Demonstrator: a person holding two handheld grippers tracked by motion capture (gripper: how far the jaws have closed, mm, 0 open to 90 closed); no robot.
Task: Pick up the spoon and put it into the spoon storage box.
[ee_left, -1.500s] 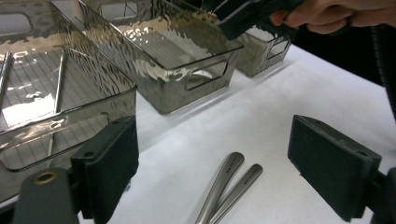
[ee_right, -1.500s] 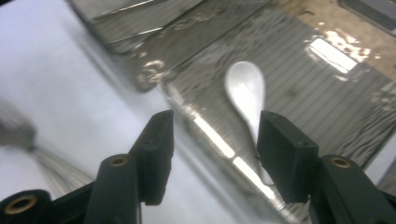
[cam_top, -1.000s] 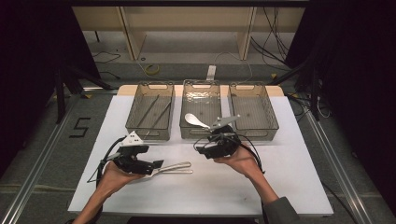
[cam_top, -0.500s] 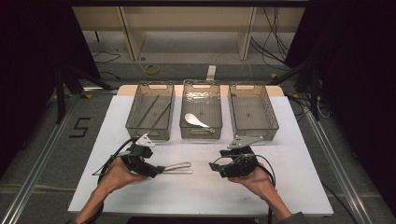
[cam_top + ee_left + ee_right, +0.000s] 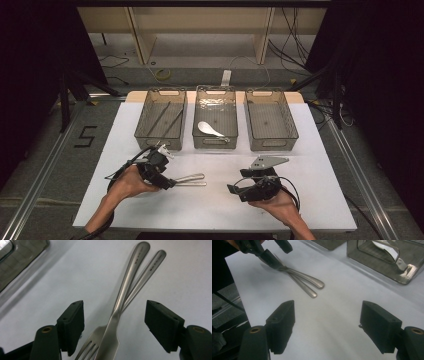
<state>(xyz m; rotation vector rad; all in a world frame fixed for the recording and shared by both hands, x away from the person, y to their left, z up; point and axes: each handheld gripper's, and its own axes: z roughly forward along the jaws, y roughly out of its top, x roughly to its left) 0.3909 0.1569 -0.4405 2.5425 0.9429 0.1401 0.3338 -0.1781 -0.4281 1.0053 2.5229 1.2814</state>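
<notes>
Two steel pieces of cutlery (image 5: pixel 192 179) lie crossed on the white table (image 5: pixel 320 150): a fork (image 5: pixel 90 347) under a second handle (image 5: pixel 125 292). My left gripper (image 5: pixel 170 182) straddles them near the fork's neck. Its jaws have just been closing, and in the left gripper view (image 5: pixel 115 315) the pads stand apart on either side without touching the metal. My right gripper (image 5: pixel 235 191) hovers over bare table at the near right, pointing left toward the cutlery (image 5: pixel 304 281). Its jaws (image 5: pixel 328 322) have just been opening and nothing is between them.
Three clear bins stand in a row at the back. The left bin (image 5: pixel 142 117) holds dark sticks, the middle bin (image 5: pixel 215 91) a white spoon (image 5: pixel 210 129), and the right bin (image 5: pixel 270 120) is empty. The middle bin's corner (image 5: pixel 377 263) is close ahead of my right gripper.
My right hand has drawn back from the front of the middle bin to the near right of the table. My left gripper has shifted slightly right along the cutlery.
</notes>
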